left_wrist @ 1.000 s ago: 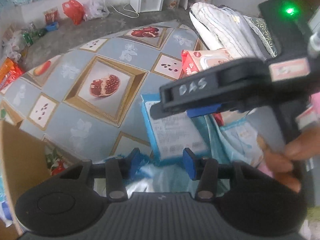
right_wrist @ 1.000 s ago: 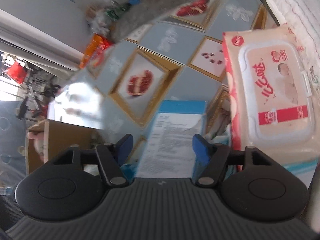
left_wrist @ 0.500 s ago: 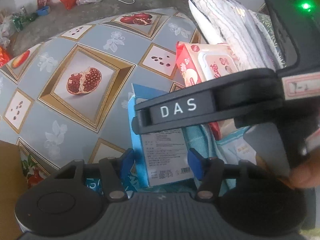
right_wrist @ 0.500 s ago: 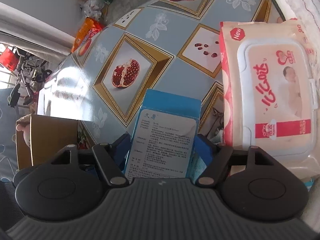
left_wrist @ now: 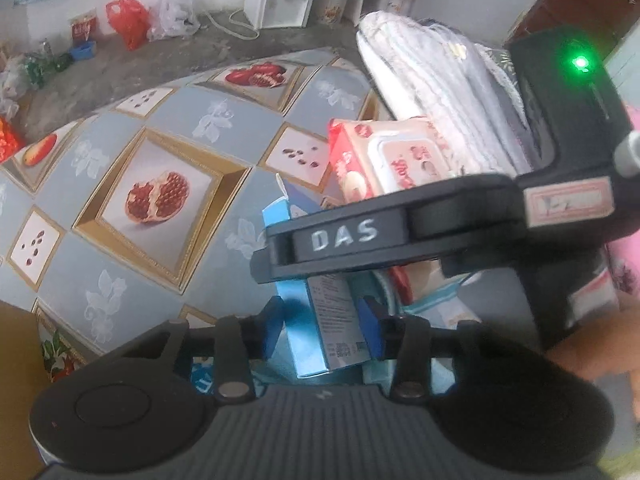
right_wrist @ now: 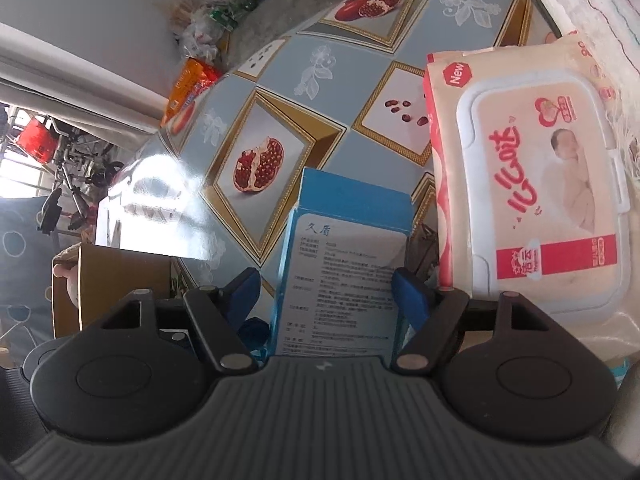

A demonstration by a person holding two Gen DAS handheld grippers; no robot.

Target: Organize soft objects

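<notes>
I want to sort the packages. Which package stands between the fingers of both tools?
The blue box with the white printed label. The pink wipes pack lies flat to its right, outside both tools.

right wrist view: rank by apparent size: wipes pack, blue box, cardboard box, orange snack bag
1. Wipes pack
2. Blue box, close behind, and partly hidden by the gripper
3. Cardboard box, only partly visible
4. Orange snack bag, farthest away, so its true size is unsure
</notes>
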